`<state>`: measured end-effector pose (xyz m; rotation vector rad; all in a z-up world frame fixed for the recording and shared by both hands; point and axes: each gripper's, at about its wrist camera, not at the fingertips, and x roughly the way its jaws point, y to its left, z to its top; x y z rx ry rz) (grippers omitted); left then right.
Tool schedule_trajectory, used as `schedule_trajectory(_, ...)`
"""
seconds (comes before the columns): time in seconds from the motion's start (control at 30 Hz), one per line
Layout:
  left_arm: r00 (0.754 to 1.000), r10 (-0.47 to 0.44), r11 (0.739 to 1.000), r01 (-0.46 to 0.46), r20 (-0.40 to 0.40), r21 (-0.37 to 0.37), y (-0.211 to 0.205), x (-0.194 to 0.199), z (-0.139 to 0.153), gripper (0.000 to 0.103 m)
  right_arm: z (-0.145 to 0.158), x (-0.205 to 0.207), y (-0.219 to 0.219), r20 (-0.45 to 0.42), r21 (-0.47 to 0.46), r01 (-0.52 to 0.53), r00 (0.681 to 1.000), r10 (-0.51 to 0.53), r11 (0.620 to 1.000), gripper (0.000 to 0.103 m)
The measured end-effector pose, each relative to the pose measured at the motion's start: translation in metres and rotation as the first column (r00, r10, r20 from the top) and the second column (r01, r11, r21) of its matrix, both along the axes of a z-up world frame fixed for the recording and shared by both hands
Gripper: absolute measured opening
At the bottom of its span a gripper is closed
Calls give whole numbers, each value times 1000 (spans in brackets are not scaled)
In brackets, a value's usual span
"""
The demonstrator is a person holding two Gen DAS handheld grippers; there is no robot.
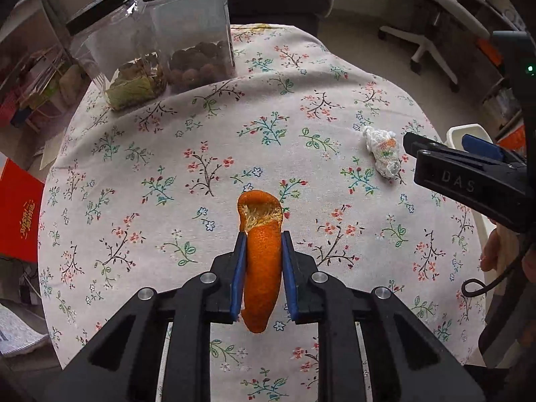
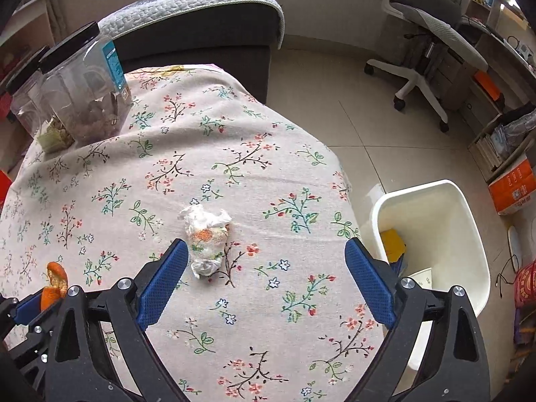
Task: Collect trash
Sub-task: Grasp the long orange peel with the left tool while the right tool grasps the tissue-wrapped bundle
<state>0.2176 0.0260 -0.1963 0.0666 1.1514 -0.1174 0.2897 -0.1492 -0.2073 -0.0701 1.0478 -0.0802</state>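
My left gripper [image 1: 262, 239] is shut on a curled orange peel [image 1: 261, 268] and holds it above the floral tablecloth [image 1: 234, 134]; the peel also shows in the right wrist view [image 2: 55, 284]. A crumpled white tissue [image 2: 207, 238] with orange stains lies on the cloth; it also shows in the left wrist view [image 1: 382, 150]. My right gripper [image 2: 264, 261] is open wide above the cloth, its left pad beside the tissue. In the left wrist view the right gripper [image 1: 435, 154] is just right of the tissue. A white trash bin [image 2: 435, 234] stands on the floor right of the table.
Two clear jars with black lids [image 1: 150, 47] stand at the table's far left, holding dried goods. A dark sofa [image 2: 201, 33] is behind the table. An office chair [image 2: 425, 33] stands on the tiled floor at the far right. An orange box [image 2: 512, 187] sits beyond the bin.
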Motion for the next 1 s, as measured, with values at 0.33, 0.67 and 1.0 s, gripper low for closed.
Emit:
schedule_trajectory(0.33, 988, 91, 993, -81, 122, -88, 41, 6, 39, 20, -31, 13, 31, -80, 45, -77, 994, 80, 996, 26)
schedule_trajectory(0.67, 964, 120, 990, -98, 236, -102, 45, 3, 72, 21, 48, -24, 33, 104, 90, -114, 989, 105, 989, 26)
schedule_trajectory(1.0, 940, 109, 992, -84, 324, -89, 26, -11, 92, 21, 106, -81, 26, 279, 61, -138, 953, 116, 989, 26)
